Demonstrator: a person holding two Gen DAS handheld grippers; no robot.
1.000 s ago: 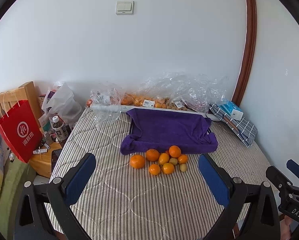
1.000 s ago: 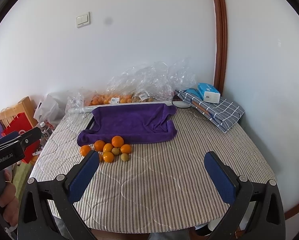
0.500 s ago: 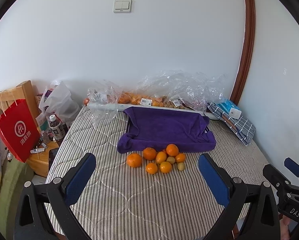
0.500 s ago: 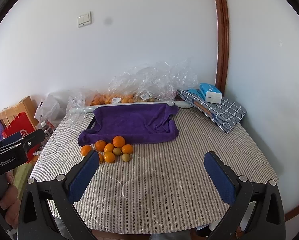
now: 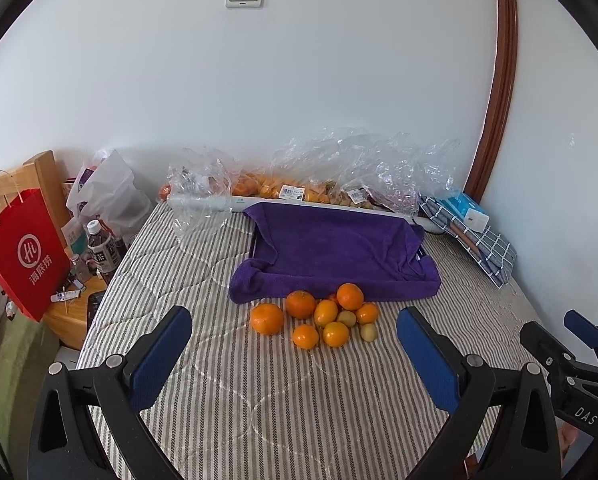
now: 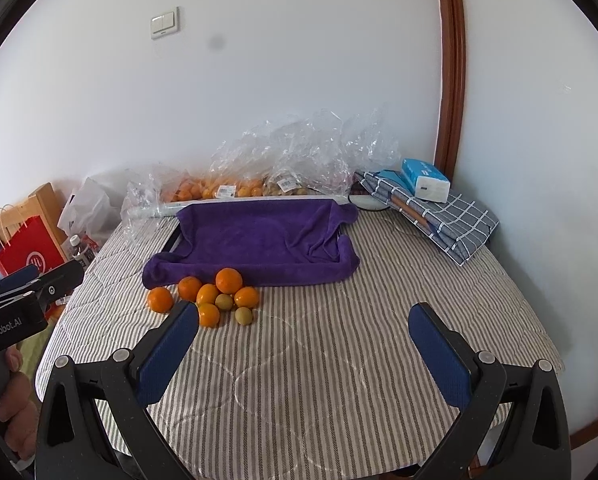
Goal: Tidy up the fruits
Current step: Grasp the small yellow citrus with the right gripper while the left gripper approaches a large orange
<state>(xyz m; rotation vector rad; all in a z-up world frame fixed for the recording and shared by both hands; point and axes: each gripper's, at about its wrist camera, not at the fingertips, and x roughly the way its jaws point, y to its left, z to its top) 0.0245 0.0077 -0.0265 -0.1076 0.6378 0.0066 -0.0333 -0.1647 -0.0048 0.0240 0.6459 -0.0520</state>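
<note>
Left wrist view: left gripper fingers wide apart, holding nothing, above the striped counter; fruit pile just beyond, touching near edge of purple towel. Right wrist view: right gripper fingers wide apart w/ nothing held; fruit pile far left, by its left finger

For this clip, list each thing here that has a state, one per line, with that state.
left tool: open, empty, hovering above the striped cover
right tool: open, empty
fruit pile: loose on the striped cover, touching the towel's front edge
purple towel: draped over a tray, nothing on it
clear bags: crumpled by the wall, fruit inside
water bottle: upright, capped
</note>
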